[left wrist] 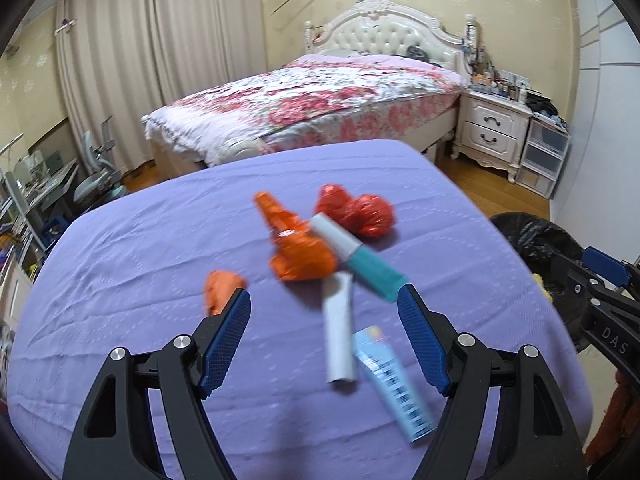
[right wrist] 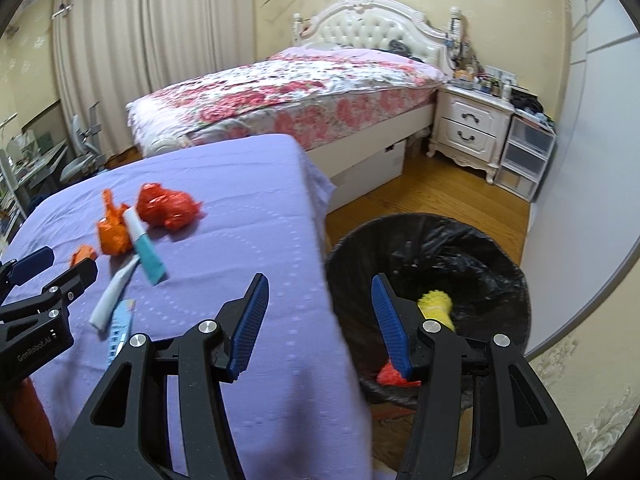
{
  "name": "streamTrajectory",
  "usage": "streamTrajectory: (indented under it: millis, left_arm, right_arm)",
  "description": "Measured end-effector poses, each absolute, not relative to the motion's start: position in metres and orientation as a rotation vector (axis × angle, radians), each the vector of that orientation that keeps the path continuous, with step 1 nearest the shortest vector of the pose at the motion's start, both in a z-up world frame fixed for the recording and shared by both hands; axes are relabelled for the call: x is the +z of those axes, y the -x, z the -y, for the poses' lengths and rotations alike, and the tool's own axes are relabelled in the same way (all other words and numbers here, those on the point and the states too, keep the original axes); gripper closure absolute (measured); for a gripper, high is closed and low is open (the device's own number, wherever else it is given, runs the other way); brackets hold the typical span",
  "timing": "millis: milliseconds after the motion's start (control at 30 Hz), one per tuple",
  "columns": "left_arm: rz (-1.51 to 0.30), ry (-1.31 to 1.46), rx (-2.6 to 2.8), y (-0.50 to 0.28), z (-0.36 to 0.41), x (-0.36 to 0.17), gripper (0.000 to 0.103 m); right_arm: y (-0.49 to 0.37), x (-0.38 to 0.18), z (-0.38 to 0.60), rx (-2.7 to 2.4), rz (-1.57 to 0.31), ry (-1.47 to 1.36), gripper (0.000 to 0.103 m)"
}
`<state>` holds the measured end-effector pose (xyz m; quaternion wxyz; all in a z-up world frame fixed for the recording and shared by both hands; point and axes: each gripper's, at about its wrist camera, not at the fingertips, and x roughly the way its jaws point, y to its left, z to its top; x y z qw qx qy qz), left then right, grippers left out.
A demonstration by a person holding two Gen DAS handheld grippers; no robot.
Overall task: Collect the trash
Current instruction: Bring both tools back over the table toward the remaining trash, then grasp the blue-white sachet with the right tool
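Because the wrappers, tubes and carton lie heaped together on the purple-covered table [left wrist: 120,248], the left claw [left wrist: 324,300], spread apart and empty, could snag two pieces and drop one short of the bin [right wrist: 496,248]. The right claw [right wrist: 318,286], also apart and empty, hangs at the bin's rim.

Home bedroom: bed [left wrist: 316,100], nightstand [left wrist: 492,128].

near cloth [left wrist: 120,360] bare | trash cluster [left wrist: 304,256] mid-table — bin [right wrist: 500,248] mouth open
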<state>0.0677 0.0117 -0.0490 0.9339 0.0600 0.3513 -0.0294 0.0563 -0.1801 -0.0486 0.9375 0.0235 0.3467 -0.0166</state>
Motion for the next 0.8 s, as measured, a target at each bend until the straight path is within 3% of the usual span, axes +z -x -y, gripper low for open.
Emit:
streamTrajectory:
  millis: [667,800]
  left_arm:
    - [-0.768,-0.013,0.125,-0.047,-0.123,-0.070,0.029]
    - [-0.776,0.003,0.126,-0.046,-0.131,-0.073,0.029]
  right_arm:
    - [-0.050,-0.062,0.053,0.244,-0.791,0.123,0.051]
    - [-0.049,-0.069,0.044,0.265,-0.822,0.136,0.055]
